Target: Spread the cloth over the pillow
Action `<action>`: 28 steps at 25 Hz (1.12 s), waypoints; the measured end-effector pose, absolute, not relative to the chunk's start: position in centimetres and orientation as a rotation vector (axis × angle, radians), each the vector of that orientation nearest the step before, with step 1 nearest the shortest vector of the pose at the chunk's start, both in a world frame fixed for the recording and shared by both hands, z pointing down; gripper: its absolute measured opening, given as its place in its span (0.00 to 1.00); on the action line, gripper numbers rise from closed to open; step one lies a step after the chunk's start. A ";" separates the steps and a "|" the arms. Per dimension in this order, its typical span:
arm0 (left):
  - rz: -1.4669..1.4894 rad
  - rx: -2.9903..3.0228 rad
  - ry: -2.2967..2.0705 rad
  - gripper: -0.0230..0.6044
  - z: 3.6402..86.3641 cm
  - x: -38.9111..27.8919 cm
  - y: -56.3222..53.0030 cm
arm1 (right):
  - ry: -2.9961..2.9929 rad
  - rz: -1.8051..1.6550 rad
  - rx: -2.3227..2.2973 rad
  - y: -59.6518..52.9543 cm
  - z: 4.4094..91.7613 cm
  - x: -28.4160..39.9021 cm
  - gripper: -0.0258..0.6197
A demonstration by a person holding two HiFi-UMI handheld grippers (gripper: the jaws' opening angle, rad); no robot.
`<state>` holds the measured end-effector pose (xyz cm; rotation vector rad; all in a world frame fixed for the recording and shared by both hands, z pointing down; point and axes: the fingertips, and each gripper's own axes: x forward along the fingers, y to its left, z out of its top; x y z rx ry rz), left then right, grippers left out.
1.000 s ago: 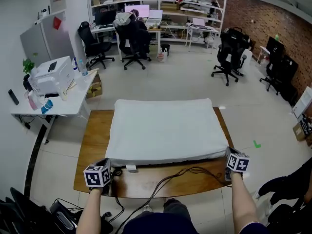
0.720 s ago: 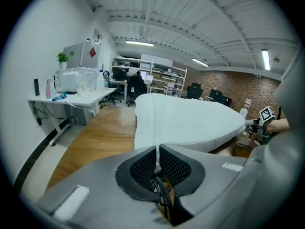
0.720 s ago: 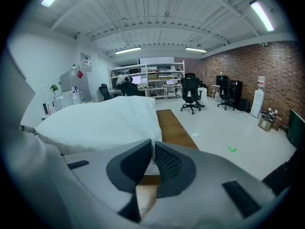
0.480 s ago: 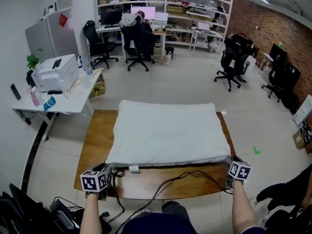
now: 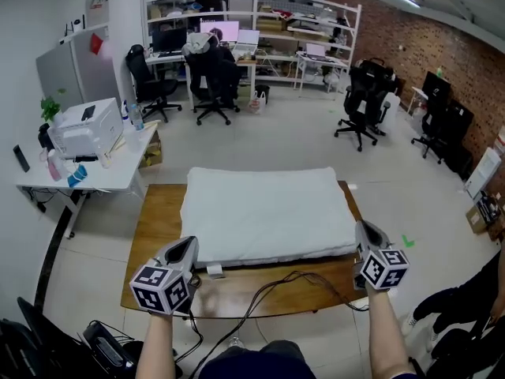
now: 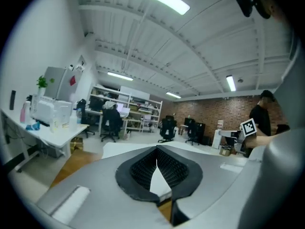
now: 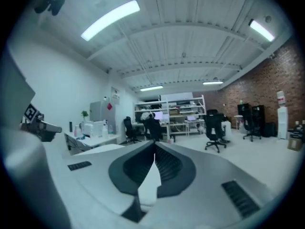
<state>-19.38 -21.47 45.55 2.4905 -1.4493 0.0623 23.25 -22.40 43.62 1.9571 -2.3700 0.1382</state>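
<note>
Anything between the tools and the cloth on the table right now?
Nothing visible. The left tool and right tool, both shut and empty, hang above the table's near edge, with open air down to the cloth. Black cables lie flat on the table in front of the cloth, between the two tools.

White cloth [image 5: 268,210] lies spread flat on table [image 5: 158,231].

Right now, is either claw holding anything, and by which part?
Nothing held. The left claw and right claw have just closed with nothing between the jaws; the white cloth lies flat below them.
</note>
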 end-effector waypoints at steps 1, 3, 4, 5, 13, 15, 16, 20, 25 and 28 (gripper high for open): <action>0.023 2.523 -1.421 0.04 43.8 -17.8 -21.1 | -2.427 0.102 1.918 -22.1 41.7 21.8 0.04; -0.030 2.581 -1.370 0.04 40.6 -14.5 -20.3 | -2.524 0.036 1.843 -21.3 38.0 19.4 0.04; -0.035 2.616 -1.347 0.04 39.0 -12.8 -19.8 | -2.572 0.008 1.809 -20.7 36.2 18.5 0.04; -0.029 2.654 -1.324 0.04 37.7 -11.0 -19.2 | -2.622 -0.013 1.777 -20.1 34.6 17.6 0.04; -0.081 2.861 -1.220 0.04 29.3 -1.5 -14.7 | -2.868 -0.139 1.559 -13.5 24.9 13.8 0.04; -0.128 2.872 -1.192 0.04 27.7 -0.6 -13.7 | -2.879 -0.189 1.522 -12.0 22.9 13.7 0.04; -0.153 2.871 -1.171 0.04 27.1 -0.3 -13.3 | -2.879 -0.208 1.505 -11.4 22.2 13.6 0.04; -0.176 2.867 -1.109 0.04 26.5 2.1 -12.3 | -2.872 -0.213 1.470 -10.1 22.3 13.5 0.04; -0.093 2.886 -1.046 0.04 27.7 5.6 -11.6 | -2.903 -0.086 1.422 -9.9 24.6 13.2 0.04; -0.056 2.894 -1.084 0.04 28.4 6.6 -11.6 | -2.894 -0.073 1.406 -10.2 25.7 12.8 0.04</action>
